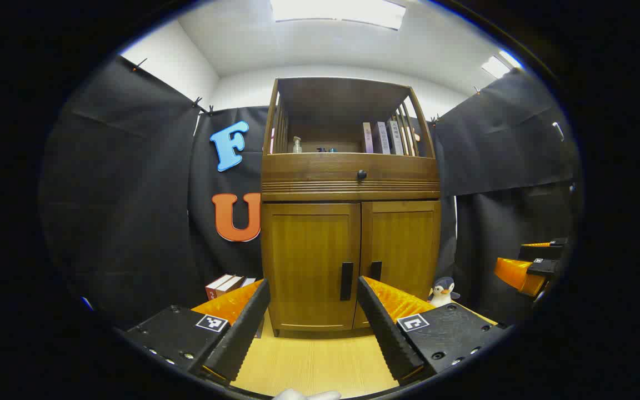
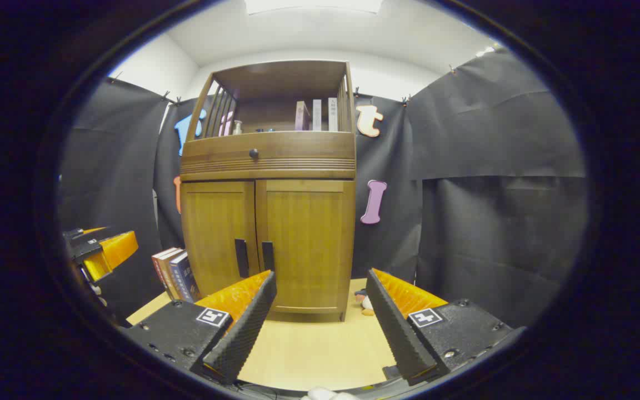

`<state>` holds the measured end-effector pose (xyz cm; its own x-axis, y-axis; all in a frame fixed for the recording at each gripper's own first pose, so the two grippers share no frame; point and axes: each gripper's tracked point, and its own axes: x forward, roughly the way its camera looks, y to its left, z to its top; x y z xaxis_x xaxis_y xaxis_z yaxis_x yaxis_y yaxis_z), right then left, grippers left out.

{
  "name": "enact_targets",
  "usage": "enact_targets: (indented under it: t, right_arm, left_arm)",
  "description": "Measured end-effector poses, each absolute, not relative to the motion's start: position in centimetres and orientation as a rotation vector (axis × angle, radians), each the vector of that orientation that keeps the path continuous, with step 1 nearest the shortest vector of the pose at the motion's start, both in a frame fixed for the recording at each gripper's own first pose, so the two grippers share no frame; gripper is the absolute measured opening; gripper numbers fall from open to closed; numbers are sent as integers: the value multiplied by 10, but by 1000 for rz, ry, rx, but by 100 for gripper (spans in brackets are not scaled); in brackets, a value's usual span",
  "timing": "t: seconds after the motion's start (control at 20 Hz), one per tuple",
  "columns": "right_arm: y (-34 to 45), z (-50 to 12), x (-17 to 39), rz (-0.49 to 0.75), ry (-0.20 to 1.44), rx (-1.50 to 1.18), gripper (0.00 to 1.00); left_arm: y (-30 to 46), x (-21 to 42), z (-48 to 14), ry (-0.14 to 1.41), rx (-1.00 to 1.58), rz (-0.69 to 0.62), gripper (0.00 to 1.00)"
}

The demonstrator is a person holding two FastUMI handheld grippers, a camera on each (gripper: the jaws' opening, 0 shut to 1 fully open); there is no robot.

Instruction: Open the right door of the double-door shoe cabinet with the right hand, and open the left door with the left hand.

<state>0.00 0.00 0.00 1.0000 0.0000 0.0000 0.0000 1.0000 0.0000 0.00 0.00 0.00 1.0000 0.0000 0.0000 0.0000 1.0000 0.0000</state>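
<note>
Your left gripper (image 1: 314,311) stands wide open, holding nothing; your right gripper (image 2: 320,303) likewise. Both hang short of the shoe cabinet (image 1: 350,208), which stands at 12 o'clock in the left gripper view and 11 o'clock in the right gripper view. Right door (image 2: 306,244) and left door (image 1: 311,264) are both shut. Judged step: approach, nothing opened yet. Next: carry the right gripper to the right door's handle (image 2: 268,256), close on it, pull outward. Book spines on the top shelf carry writing too small to read.
</note>
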Motion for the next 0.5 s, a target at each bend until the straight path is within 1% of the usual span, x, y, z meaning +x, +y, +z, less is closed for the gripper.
enact_targets:
  t: [0.05, 0.25, 0.5]
  right_arm:
    - [-1, 0, 0, -3, -1, 1, 100]
    - [-3, 1, 4, -23, -7, -3, 100]
    - [11, -3, 7, -13, -1, -3, 99]
  left_arm:
    - [1, 2, -1, 2, 4, 0, 95]
    - [5, 6, -2, 9, 25, 3, 95]
    - [14, 8, -5, 16, 35, 4, 94]
